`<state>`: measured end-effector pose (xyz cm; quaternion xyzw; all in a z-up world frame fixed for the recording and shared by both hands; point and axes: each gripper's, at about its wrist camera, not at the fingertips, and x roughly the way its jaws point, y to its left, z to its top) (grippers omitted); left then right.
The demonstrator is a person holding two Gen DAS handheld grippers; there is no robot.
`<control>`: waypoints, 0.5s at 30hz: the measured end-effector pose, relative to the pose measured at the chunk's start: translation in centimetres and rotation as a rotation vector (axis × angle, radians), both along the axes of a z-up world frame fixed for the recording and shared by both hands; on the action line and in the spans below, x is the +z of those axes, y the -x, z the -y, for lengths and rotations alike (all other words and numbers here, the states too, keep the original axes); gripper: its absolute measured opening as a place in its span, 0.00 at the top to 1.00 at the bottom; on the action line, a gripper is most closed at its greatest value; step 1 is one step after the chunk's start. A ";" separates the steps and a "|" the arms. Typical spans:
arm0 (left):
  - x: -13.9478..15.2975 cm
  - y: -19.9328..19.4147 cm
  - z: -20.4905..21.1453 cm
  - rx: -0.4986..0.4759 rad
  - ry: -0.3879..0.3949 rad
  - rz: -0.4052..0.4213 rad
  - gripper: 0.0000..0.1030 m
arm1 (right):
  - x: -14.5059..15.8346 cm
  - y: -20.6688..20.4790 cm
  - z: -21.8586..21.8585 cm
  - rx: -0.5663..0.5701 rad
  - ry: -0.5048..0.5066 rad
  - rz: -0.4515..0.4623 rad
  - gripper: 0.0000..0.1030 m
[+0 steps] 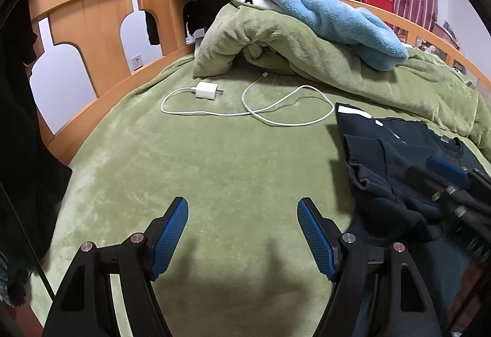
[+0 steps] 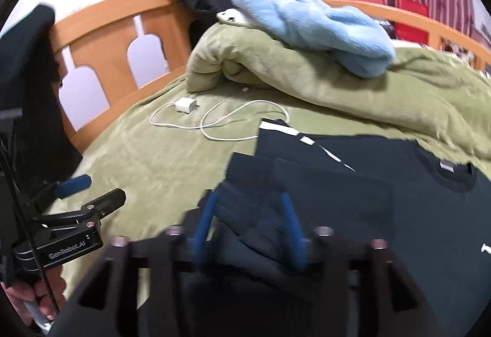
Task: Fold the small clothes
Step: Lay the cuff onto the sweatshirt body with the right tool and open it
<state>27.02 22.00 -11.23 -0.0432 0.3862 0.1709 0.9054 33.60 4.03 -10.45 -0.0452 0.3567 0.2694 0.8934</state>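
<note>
Left gripper (image 1: 242, 232) gaped empty over the green blanket (image 1: 214, 159); right gripper (image 2: 248, 229) blurred, jaws apart around the dark sweater's (image 2: 383, 199) sleeve, contact unclear.

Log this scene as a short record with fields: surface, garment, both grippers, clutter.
surface: green blanket on a bed with a wooden headboard
garment: dark sweater, sleeve cuff folded across its body
left gripper: open, empty, over bare blanket
right gripper: jaws either side of the sleeve cuff; grip unclear through blur
clutter: white charger with cable, green quilt, blue towel on the quilt
</note>
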 end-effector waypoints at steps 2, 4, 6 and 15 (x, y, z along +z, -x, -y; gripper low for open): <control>-0.3 0.1 -0.6 0.007 -0.007 -0.003 0.30 | -1.1 -0.1 -1.9 0.037 0.037 -0.013 0.52; -0.7 0.3 -1.6 0.021 -0.009 -0.007 0.30 | -2.1 -0.3 -3.3 0.048 0.073 -0.023 0.52; -1.2 0.4 -2.6 0.030 0.005 -0.016 0.30 | -3.1 -0.7 -4.4 0.035 0.129 -0.019 0.52; -1.6 0.5 -3.8 0.035 0.038 -0.023 0.30 | -3.9 -1.5 -4.4 0.011 0.138 -0.019 0.87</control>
